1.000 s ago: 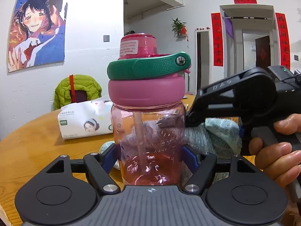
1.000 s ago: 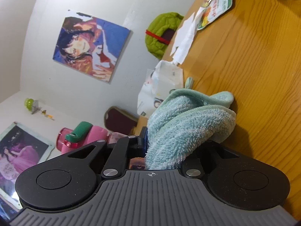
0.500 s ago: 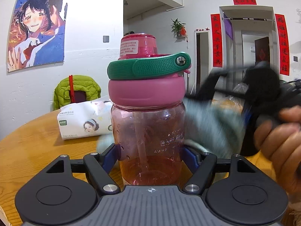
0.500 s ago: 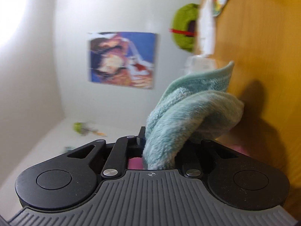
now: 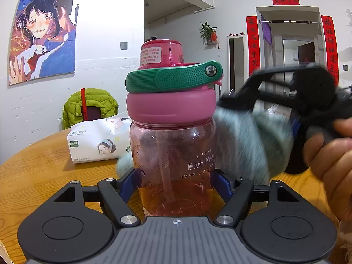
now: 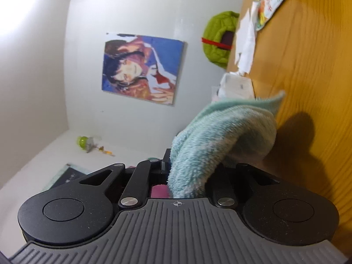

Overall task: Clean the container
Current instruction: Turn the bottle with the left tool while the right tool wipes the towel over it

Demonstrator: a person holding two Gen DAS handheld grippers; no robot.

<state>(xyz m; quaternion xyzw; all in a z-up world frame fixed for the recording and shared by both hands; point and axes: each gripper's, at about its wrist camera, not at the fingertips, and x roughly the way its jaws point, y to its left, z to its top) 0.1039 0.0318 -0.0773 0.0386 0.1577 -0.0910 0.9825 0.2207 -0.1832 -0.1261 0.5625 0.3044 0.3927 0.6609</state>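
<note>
The pink translucent bottle (image 5: pixel 173 154) stood upright on the round wooden table (image 5: pixel 44 176), near the edge closest to the left wrist camera. The left gripper (image 5: pixel 175 182) clamped its lower body, blue pads on both sides. Printed marks on the wall read "AM90"; other characters were too small to read. Its pink lid (image 5: pixel 170 107) carried a green strap (image 5: pixel 173 80) and a white-lettered label, illegible. The right gripper (image 6: pixel 189 176), held in a hand (image 5: pixel 330 154), was closed on a light blue towel (image 6: pixel 220 136) pressed beside the bottle's right side, blurred. A tissue pack (image 5: pixel 96 143) lay behind, toward the table's far edge.
</note>
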